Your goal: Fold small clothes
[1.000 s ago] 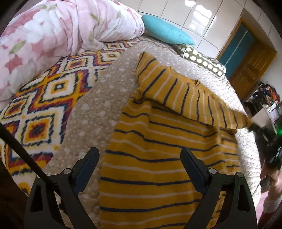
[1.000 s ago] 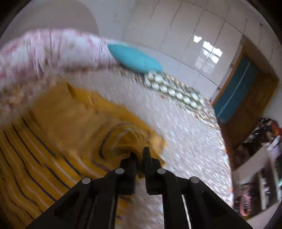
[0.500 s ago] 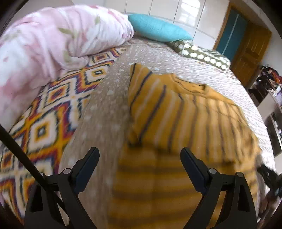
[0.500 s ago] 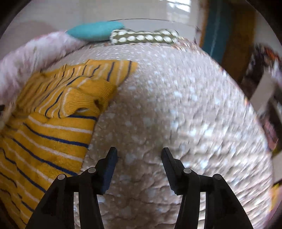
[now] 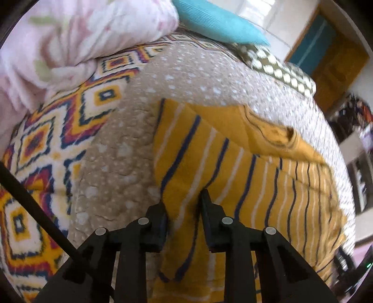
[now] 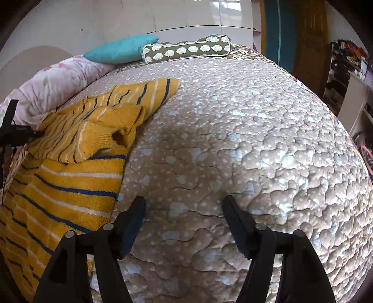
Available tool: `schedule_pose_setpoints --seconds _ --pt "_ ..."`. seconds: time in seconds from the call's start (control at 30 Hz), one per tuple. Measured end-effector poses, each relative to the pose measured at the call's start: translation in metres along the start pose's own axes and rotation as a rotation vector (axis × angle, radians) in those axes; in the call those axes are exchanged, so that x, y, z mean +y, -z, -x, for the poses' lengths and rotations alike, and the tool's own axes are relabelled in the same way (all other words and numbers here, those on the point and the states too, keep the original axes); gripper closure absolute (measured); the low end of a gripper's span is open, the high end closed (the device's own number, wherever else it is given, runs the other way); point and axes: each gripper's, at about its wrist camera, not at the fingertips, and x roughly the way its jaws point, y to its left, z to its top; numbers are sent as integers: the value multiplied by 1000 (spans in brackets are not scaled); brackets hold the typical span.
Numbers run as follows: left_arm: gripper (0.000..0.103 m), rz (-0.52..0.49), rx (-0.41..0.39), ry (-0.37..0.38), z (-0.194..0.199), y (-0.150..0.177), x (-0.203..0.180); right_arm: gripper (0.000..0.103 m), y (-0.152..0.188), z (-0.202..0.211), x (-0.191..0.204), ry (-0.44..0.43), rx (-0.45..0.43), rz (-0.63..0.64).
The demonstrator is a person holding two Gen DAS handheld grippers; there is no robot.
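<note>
A small mustard-yellow sweater [image 5: 244, 177] with navy and white stripes lies on the beige dotted quilt [image 5: 186, 77], both sleeves folded across its chest. My left gripper [image 5: 181, 200] has its jaws nearly shut around the left edge of the folded sleeve, with cloth between the fingers. In the right wrist view the sweater [image 6: 77, 163] lies at the left, the right sleeve cuff bunched on top. My right gripper [image 6: 184, 205] is open and empty over bare quilt [image 6: 256, 139], to the right of the sweater's side edge.
A pink floral duvet [image 5: 81, 35] is heaped at the back left, over a diamond-patterned blanket [image 5: 42, 139]. A teal pillow [image 5: 216, 21] and a dotted olive bolster [image 6: 186, 50] lie at the head of the bed. A door and cluttered shelves [image 6: 345, 70] stand at the right.
My left gripper moved forward and closed on the folded left sleeve. My right gripper let go of the right sleeve, opened and drew off to the right over the quilt.
</note>
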Motion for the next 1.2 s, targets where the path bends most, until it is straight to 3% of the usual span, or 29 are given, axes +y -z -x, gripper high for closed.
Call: schedule_pose_setpoints --seconds 0.17,0.37,0.53,0.57,0.63,0.7,0.83,0.97,1.0,1.1,1.13,1.2 --pt "73 22 -25 -21 0 4 16 26 0 0 -4 -17 -3 -9" --pt "68 -16 -55 -194 11 12 21 22 0 -1 -3 -30 -1 -4" --pt "60 -11 -77 -280 39 26 31 20 0 -1 -4 -45 -3 -10" --pt "57 -17 -80 -259 49 32 31 20 0 -1 -4 -46 -3 -10" --pt "37 -17 -98 -209 70 46 33 20 0 0 -3 -46 -3 -9" --pt "30 -8 -128 -179 90 61 35 20 1 0 -3 -43 -3 -7" --pt "30 44 -110 -120 112 94 45 20 0 0 -1 -27 2 3" --pt "30 55 -28 11 113 123 56 20 -1 4 -1 -14 37 -40" --pt "30 64 -17 43 112 131 59 20 0 11 -3 -58 42 -98" --pt "30 79 12 104 104 147 63 29 15 28 -9 -407 68 -272" --pt "30 94 29 128 99 152 64 31 22 31 -7 -463 79 -299" --pt "30 133 40 170 92 160 67 34 36 32 0 -477 93 -297"
